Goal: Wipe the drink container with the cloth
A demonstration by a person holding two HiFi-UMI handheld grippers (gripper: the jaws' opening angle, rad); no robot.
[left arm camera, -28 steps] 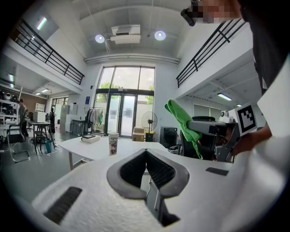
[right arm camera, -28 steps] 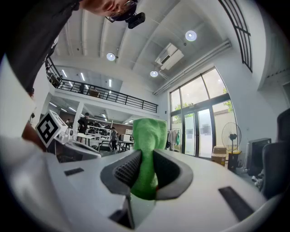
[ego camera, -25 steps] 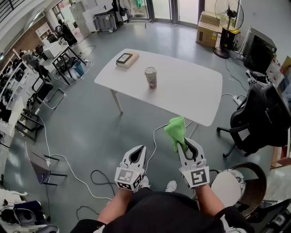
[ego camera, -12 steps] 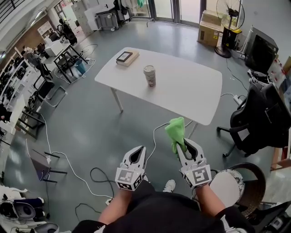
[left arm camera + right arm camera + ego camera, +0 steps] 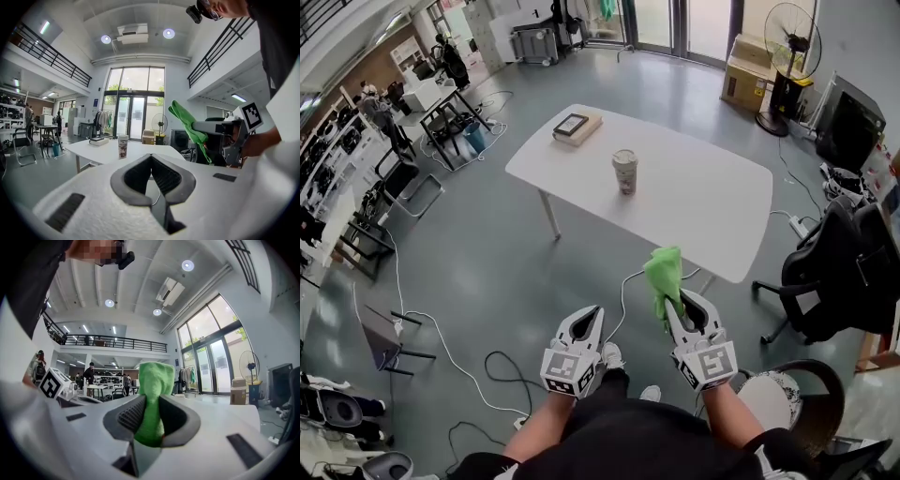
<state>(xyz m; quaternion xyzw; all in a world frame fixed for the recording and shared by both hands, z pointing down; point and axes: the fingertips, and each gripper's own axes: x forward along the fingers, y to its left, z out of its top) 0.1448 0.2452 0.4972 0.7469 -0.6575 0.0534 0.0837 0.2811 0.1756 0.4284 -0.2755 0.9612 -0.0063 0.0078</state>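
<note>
**Cloth in the gripper, cup far away on the table**

We stand in a big hall with a grey floor, and the white table (image 5: 712, 220) is in front of us, well apart from both grippers. The drink container is a paper cup (image 5: 624, 172). It stands upright near the middle of the table, at 12 o'clock from us. A book (image 5: 576, 127) lies at 11 o'clock from the cup, near the far corner.

The right gripper (image 5: 147, 405) is closed on the green cloth (image 5: 153, 394), and most of the cloth stands up above the jaws. The left gripper (image 5: 151, 158) has its jaws together with nothing between them.

We see three risks:

- **Cables:** Some cables (image 5: 623, 291) lie on the floor between us and the table, so a foot could catch on them as we walk.
- **Cup:** It looks light and nothing holds it. If we wipe with the cloth alone, we think the cup may slide or fall over. The left gripper should open and hold it first.
- **Cloth:** Only its lower part is held. A hard rub could pull it out of the jaws.
</note>
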